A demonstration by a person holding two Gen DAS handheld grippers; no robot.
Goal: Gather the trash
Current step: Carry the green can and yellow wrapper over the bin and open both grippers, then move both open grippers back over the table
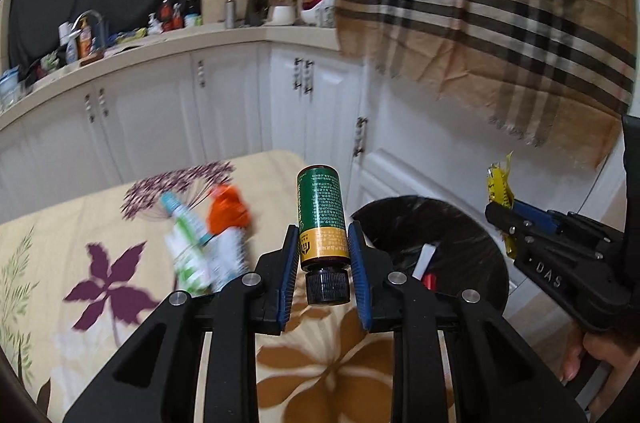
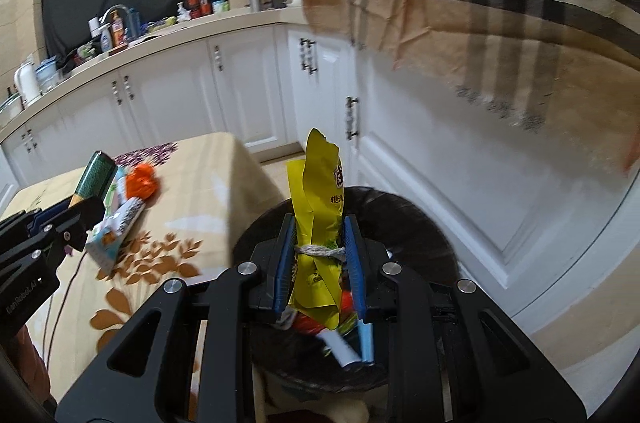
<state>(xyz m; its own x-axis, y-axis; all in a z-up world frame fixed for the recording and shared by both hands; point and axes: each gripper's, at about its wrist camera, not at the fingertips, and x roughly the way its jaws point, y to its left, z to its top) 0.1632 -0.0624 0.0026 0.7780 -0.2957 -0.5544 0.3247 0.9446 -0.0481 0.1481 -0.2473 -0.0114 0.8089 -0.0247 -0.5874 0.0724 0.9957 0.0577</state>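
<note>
I've got the desk [image 1: 60,303] with its floral cloth just beside the black-lined trash bin [image 1: 460,223], and that bin is my landmark. Trash already lies inside it, white and red pieces among them. On the desk, away from the bin, a heap waits: a crumpled orange wrapper [image 1: 226,209] touching white-and-green packets [image 1: 192,255], all blurred. My left tool [image 1: 323,255] is clamped on a green bottle [image 1: 321,215], black cap toward me, held above the desk edge just beside the bin. My right tool [image 2: 320,257] pinches a yellow snack bag [image 2: 316,223], knotted with pale string [image 2: 320,251], directly over the bin's mouth. From the left wrist, the bag's crinkled top sticks up past the bin's far side.
</note>
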